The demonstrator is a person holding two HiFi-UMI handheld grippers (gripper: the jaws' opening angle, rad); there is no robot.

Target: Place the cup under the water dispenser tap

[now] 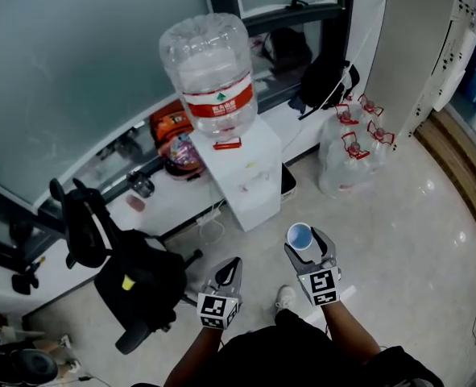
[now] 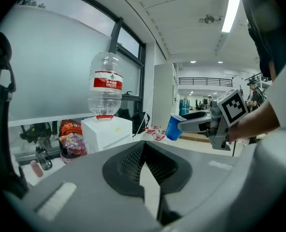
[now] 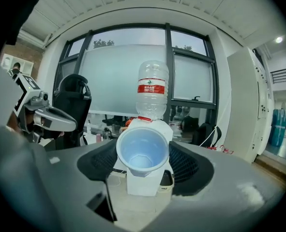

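The white water dispenser [image 1: 250, 180] stands against the window ledge with a clear bottle [image 1: 209, 71] upside down on top. Its front face and dark drip tray [image 1: 288, 182] look toward me. My right gripper [image 1: 304, 243] is shut on a blue cup [image 1: 300, 236], held level a short way in front of the dispenser. In the right gripper view the cup [image 3: 143, 151] shows its empty inside, with the dispenser [image 3: 145, 185] straight behind it. My left gripper [image 1: 231, 268] hangs lower left of the cup, shut and holding nothing. From the left gripper view the cup [image 2: 173, 127] is off to the right.
A black office chair [image 1: 133, 280] stands to the left of the dispenser. Several empty water jugs [image 1: 350, 151] sit on the floor to its right. A black bag [image 1: 322, 83] and snack bags [image 1: 173, 127] lie on the ledge. My shoe [image 1: 284, 297] is on the tiled floor.
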